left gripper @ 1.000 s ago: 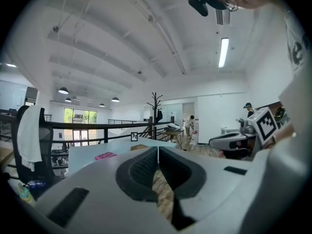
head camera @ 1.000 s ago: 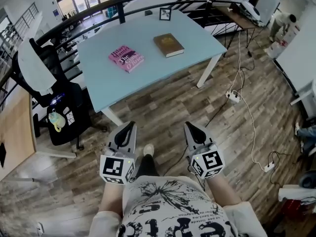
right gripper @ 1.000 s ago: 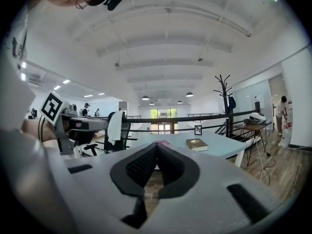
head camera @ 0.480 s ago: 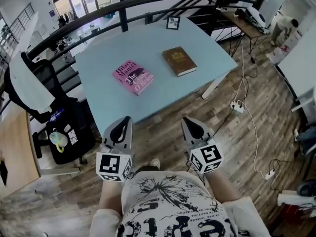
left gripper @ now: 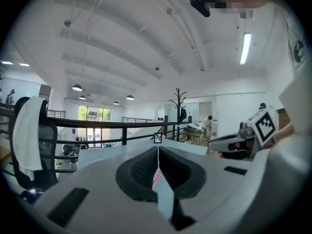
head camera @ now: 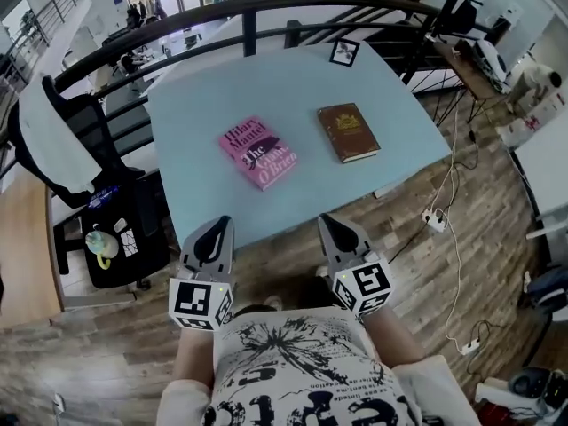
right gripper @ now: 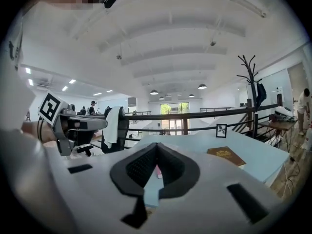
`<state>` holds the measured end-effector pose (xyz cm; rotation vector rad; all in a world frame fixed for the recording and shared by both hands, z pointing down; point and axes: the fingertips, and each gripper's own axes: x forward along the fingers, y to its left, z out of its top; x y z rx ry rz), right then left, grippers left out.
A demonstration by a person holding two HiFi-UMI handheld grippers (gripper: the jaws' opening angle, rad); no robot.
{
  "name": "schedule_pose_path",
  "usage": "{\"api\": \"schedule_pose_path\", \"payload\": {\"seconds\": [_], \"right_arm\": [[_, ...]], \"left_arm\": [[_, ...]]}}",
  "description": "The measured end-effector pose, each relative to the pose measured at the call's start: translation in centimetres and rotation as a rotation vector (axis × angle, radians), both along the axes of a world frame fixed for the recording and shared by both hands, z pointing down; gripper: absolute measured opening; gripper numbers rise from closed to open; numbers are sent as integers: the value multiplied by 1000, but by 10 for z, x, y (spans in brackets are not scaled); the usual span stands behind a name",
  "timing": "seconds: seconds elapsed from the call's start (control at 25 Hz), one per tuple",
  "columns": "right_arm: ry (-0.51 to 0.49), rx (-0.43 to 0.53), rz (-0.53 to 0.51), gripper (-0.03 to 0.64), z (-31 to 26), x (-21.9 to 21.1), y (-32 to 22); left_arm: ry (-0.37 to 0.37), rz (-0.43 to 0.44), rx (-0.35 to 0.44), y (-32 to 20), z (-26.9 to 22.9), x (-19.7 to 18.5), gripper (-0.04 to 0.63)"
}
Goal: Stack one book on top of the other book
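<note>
Left gripper (head camera: 217, 229): its jaws are pressing together on nothing, the dark ribbed pads meeting in a thin seam, just off the table's near edge.
Right gripper (head camera: 330, 227): it is closed and empty too, hanging beside the left one.
Table (head camera: 204, 105): a smooth, pale blue top is carrying both books.
Pink book (head camera: 258, 153): a glossy rectangle is lying flat and slantwise near the middle.
Brown book (head camera: 348, 132): a matte cover with gold print is lying flat to the pink book's right, apart from it.
Hard to make out: the gold print is showing too small to read, and in both gripper views the pink book is peeking out as a sliver behind the pads.
</note>
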<state>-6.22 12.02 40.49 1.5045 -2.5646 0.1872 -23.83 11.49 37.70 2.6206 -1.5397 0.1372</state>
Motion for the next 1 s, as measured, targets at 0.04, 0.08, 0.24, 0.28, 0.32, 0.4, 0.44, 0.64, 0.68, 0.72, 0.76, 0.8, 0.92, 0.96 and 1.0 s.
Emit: {"api": "schedule_pose_path", "payload": {"seconds": [0.04, 0.08, 0.24, 0.28, 0.32, 0.4, 0.44, 0.64, 0.68, 0.72, 0.76, 0.8, 0.92, 0.96, 1.0], "right_arm": [[1, -2, -13, -6, 3, 1, -12], [-2, -9, -27, -6, 7, 1, -23], [-42, -44, -104, -6, 15, 3, -73], [-45, -43, -129, -6, 14, 4, -86], [-44, -39, -153, -6, 13, 6, -99], [-42, -36, -198, -6, 11, 12, -128], [-39, -39, -220, -6, 12, 15, -141], [-8, -55, -361, -6, 16, 23, -200], [-3, -59, -386, -6, 17, 25, -211], [0, -64, -410, -6, 19, 27, -221], [5, -69, -433, -6, 21, 28, -231], [10, -76, -456, -6, 24, 29, -238], [27, -97, -510, -6, 33, 29, -256], [31, -105, -521, -6, 36, 28, -261], [32, -113, -528, -6, 39, 27, -265]], "left_arm": [[-1, -14, -9, -8, 4, 1, 11], [-5, -31, -21, -17, 9, 1, 11], [-20, -123, -55, -55, 19, 6, 11], [-20, -143, -55, -64, 19, 10, 11], [-22, -161, -52, -73, 18, 14, 11], [-26, -202, -51, -91, 18, 23, 11], [-26, -229, -53, -99, 18, 26, 11], [2, -373, -63, -133, 18, 39, 11], [5, -401, -63, -140, 19, 42, 11], [9, -429, -65, -146, 20, 44, 11], [14, -455, -68, -151, 22, 47, 11], [19, -479, -75, -155, 24, 50, 11], [32, -527, -102, -165, 34, 58, 11], [34, -537, -110, -168, 37, 59, 11], [35, -547, -116, -170, 39, 59, 11]]}}
